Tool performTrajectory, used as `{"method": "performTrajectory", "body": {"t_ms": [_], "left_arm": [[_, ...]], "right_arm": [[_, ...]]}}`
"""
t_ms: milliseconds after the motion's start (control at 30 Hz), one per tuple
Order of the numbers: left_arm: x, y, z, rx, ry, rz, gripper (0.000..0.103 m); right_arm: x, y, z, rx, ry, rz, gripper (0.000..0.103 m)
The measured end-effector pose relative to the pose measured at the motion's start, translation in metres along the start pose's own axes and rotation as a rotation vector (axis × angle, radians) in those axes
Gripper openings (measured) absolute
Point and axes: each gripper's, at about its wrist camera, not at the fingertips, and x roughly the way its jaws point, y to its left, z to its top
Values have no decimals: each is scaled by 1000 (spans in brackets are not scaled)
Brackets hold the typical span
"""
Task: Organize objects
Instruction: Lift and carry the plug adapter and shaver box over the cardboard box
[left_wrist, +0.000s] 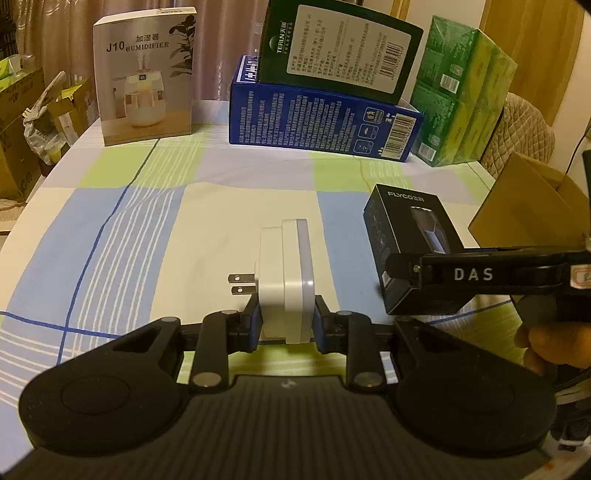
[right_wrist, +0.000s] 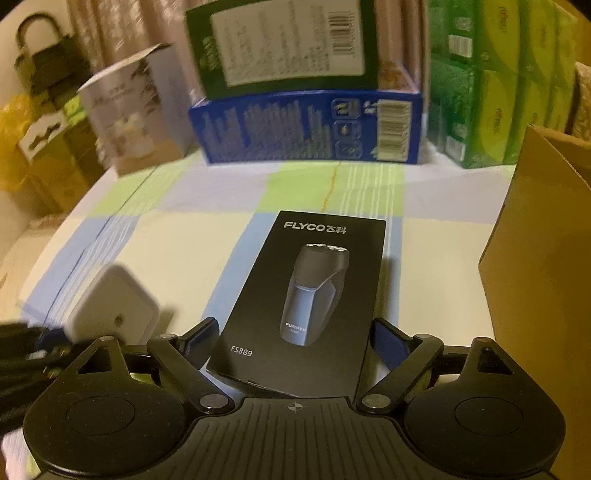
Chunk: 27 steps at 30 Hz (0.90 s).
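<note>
Straddling the black shaver box (right_wrist: 299, 302), the right gripper (right_wrist: 291, 339) has its fingers apart, one on each long side of the box; the pads do not appear to press the cardboard yet, so I read this as a pre-grasp. The left gripper (left_wrist: 286, 317) has its fingers clamped on the white plug adapter (left_wrist: 284, 280), prongs pointing left, held just above the checked cloth of the bench (left_wrist: 110, 240).

Step in hand, judged: close on the shaver box and carry it to the cardboard carton (right_wrist: 546, 258) at the right edge.

Notes for doing it well:
- Box lies slightly askew between the fingers; square the wrist to its long sides before closing, or one corner will take the load and the box will twist.
- Grip near mid-length, not at the near end, so it does not droop.
- Close gently; thin card will likely dent.
- Left gripper and adapter sit just beside the right one; keep them apart during the lift.

Appearance: flat, matte black box, lying face up near the middle of the bench, printed "FLYCO" at top, a shaver picture in the centre, "FS889" lower left. Edges look crisp and undamaged. Taller boxes stand well behind it.
</note>
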Motion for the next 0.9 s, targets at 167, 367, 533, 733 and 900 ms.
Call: {"method": "performTrajectory", "body": {"t_ms": [167, 367, 533, 733, 900], "left_arm": [[-5, -2, -6, 8, 14, -6, 23], [-16, -1, -12, -20, 19, 1, 23], [-26, -11, -15, -20, 9, -1, 23], [-18, -18, -14, -4, 26, -13, 23], [-16, -21, -14, 3, 31, -12, 23]], "right_arm": [[-21, -1, -21, -32, 85, -32, 86], [-26, -6, -24, 44, 14, -59, 88], [-18, -8, -20, 66, 0, -78, 88], [-14, -8, -19, 41, 10, -64, 83], [-24, 0, -16, 9, -32, -52, 81]]}}
